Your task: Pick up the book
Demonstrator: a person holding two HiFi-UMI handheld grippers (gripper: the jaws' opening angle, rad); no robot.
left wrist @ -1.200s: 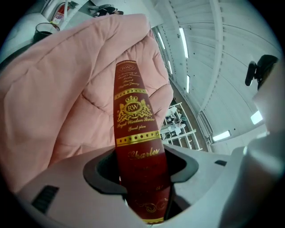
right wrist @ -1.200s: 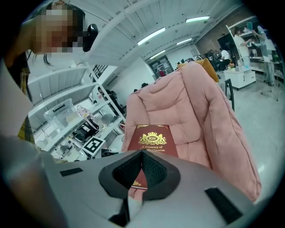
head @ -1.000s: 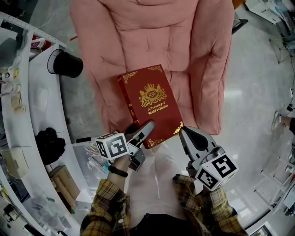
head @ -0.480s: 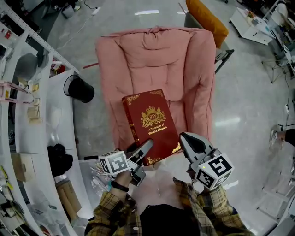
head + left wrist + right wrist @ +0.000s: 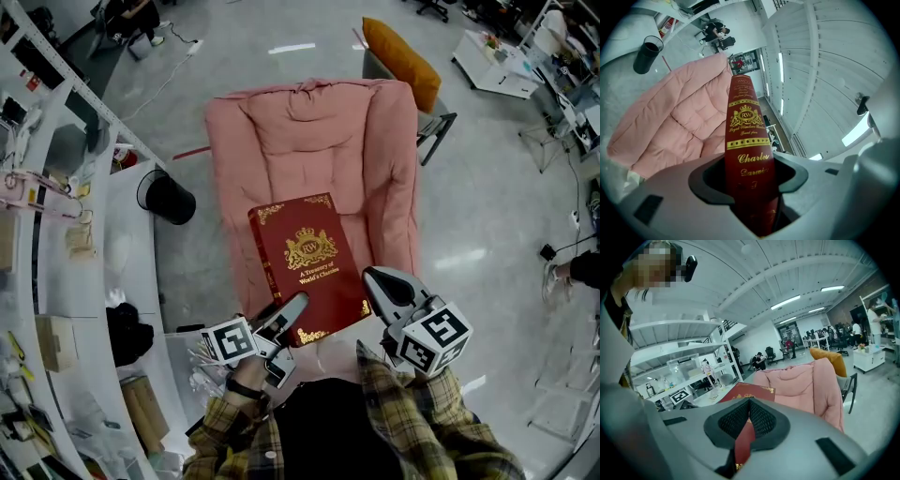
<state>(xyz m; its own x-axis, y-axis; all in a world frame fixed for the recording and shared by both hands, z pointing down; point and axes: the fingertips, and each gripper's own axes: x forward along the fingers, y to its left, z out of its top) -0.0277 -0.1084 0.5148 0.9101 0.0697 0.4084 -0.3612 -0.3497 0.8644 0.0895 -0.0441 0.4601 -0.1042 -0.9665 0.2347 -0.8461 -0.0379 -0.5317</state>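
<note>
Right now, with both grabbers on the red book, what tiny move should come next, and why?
Probably raise both grippers together, level. The left gripper pinches the book at its spine corner and the right gripper pinches the other near corner, so the far end hangs unsupported over the pink chair; uneven lifting might twist it loose.

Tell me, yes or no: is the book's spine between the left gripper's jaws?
Yes, the left gripper grips the book by its gold-lettered spine.

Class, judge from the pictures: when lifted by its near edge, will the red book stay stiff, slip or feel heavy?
Probably stiff: the book juts flat from the left tool and right tool. Likely heavy: thick spine. Smooth cover may slip.
</note>
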